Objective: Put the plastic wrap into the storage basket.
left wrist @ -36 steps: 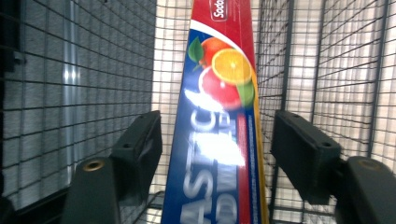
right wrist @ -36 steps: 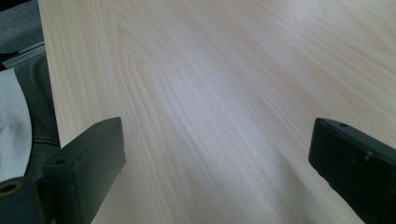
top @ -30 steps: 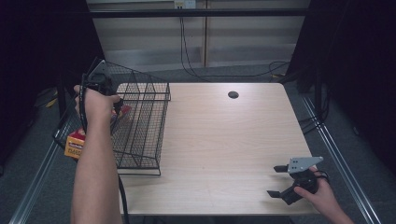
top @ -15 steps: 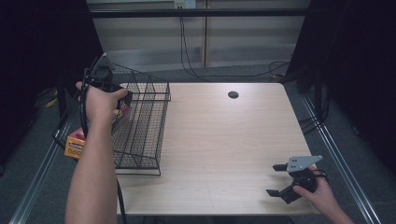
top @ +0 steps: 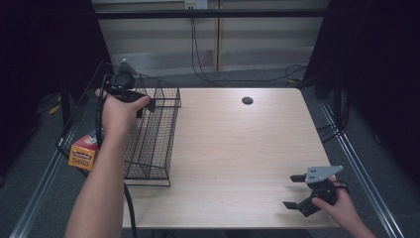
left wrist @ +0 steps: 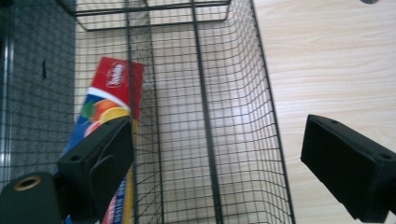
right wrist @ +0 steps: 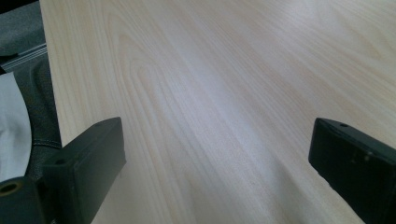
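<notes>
- On the light wooden table (top: 233,148) I count one black wire basket (top: 153,134), two hand-held grippers, and one round dark hole (top: 247,100) toward the far edge.
- One long box (left wrist: 109,116), red at its far end with printed fruit colours, sits in the basket's outer section at the table's left edge; from above, an orange and yellow end of it shows by the person's forearm.
- Its long axis runs along the basket's length, red end pointing away from the person; the near end is cut off behind the left gripper's jaw, and the lettering is too small to read.
- The left gripper (top: 130,91) is held up over the far end of the basket, jaws spread wide, gripping nothing. From its own view it looks down into the mesh, one jaw over the box, the other over bare tabletop.
- The right gripper (top: 299,191) hovers near the table's near right corner, well apart from the basket, jaws spread wide over bare wood, gripping nothing.
- A wire divider splits the basket lengthwise.
</notes>
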`<state>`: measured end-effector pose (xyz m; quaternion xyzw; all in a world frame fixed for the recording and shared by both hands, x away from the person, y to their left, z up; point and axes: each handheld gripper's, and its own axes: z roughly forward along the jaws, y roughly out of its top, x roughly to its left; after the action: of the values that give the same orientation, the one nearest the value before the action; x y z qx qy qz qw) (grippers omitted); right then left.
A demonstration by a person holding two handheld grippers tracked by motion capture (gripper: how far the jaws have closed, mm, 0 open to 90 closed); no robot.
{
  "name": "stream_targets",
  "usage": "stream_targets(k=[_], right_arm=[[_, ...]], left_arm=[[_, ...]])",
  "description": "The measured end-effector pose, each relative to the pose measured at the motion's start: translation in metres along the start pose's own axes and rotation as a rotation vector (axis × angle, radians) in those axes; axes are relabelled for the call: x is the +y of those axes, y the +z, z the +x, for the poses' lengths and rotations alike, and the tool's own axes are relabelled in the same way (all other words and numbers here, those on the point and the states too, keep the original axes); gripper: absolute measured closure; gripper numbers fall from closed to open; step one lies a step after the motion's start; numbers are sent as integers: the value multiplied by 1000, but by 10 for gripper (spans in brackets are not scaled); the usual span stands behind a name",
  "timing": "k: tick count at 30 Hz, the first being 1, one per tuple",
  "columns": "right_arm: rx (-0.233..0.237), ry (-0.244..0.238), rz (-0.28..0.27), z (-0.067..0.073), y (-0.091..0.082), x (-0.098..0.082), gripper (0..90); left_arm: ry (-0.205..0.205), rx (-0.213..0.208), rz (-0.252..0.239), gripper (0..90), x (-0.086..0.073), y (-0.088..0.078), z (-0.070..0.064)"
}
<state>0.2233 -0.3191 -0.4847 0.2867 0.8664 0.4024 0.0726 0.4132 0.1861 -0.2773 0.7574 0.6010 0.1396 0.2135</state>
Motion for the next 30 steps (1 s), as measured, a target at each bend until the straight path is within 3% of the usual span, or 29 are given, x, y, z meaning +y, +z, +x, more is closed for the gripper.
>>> stream_targets(k=[10,18,30], right_arm=[[1,0,-1,0,0,0,34],[3,-7,-1,0,0,0,34],[6,-9,5,0,0,0,34]], left_arm=[[62,-51,-31,97,-4,11,-27],[81,-99,-35,96,-8,25,-44],[100,-163,-42,96,-18,41,-56]])
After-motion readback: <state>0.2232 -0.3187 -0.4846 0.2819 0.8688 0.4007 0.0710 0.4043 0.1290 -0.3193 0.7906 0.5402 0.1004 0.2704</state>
